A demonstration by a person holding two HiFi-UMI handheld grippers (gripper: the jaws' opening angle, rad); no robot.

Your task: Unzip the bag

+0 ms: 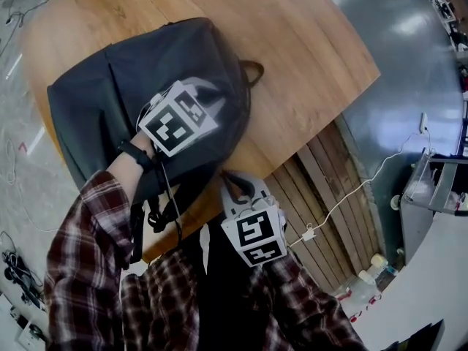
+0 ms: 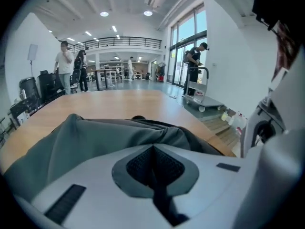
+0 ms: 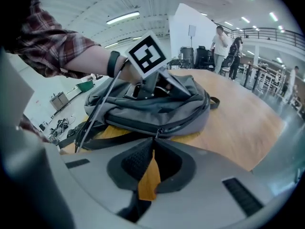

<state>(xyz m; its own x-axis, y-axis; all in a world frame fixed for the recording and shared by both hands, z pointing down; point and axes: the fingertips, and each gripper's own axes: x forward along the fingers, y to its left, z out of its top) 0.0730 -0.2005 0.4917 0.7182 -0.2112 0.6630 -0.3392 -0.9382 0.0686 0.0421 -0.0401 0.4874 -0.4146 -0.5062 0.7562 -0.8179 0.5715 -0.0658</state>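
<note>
A grey backpack (image 1: pixel 110 86) lies flat on the round wooden table (image 1: pixel 307 42). My left gripper (image 1: pixel 208 93) rests on top of the bag, shut on a pinch of its grey fabric (image 2: pixel 95 137). From the right gripper view, the left gripper (image 3: pixel 159 87) holds that fabric up in a small peak. My right gripper (image 1: pixel 238 189) is at the bag's near edge by the table's rim. Its jaws (image 3: pixel 153 144) are shut on the small zipper pull (image 3: pixel 157 133). The dark zipper line (image 3: pixel 190 120) runs along the bag's side and looks closed.
Black straps (image 1: pixel 157 210) hang over the table's near edge. Wooden planks (image 1: pixel 329 189) and a white cable (image 1: pixel 351 189) lie on the floor to the right, with bottles (image 1: pixel 365 276) nearby. Several people (image 2: pixel 71 66) and a cart (image 2: pixel 200 97) stand far beyond the table.
</note>
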